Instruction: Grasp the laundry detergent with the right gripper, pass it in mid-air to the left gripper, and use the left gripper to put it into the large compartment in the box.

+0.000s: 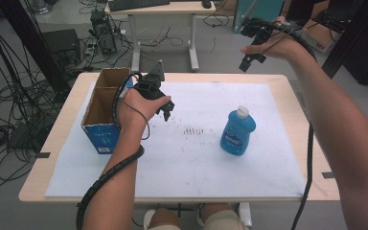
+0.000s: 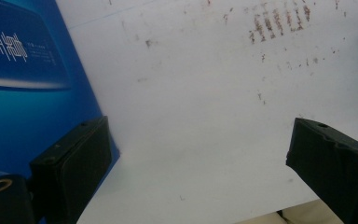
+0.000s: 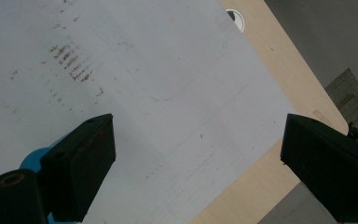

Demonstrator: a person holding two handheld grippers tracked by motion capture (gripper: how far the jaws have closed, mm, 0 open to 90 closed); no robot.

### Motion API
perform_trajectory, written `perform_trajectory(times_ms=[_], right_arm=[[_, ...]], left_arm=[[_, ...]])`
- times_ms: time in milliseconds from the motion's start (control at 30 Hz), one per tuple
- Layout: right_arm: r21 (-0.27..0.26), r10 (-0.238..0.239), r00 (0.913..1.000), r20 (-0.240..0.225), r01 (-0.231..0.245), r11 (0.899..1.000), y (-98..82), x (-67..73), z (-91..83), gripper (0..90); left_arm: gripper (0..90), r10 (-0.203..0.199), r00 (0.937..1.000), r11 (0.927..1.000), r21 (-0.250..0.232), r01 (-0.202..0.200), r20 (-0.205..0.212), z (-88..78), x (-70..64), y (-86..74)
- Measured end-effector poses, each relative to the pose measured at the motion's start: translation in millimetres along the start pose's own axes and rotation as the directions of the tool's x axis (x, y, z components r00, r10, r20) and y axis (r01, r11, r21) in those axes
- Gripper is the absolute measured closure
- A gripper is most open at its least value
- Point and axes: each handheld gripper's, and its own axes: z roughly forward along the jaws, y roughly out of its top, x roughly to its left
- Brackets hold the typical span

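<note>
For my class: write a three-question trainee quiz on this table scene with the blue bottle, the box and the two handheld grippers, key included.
1. True or false: the blue bottle stands upright on the white mat.
2. Which gripper is beside the open cardboard box? A left B right
3. Fill in: the right gripper is raised above the table's far ____ corner.

Key: 1 true. 2 A, the left gripper, jaws open and empty. 3 right.

Bottle [image 1: 237,132] right of box [image 1: 103,110]
</note>
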Motion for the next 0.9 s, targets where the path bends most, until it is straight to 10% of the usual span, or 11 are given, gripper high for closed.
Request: perform_trajectory(times_ms=[900], right_arm=[[-0.032, 0.077, 0.9971, 0.004, -0.076, 0.997, -54.8, -17.9, -14.3, 9.9]], left_arm=[[6.5, 0.012, 0.9999, 0.9999, -0.006, -0.012, -0.012, -2.5, -5.7, -7.7]])
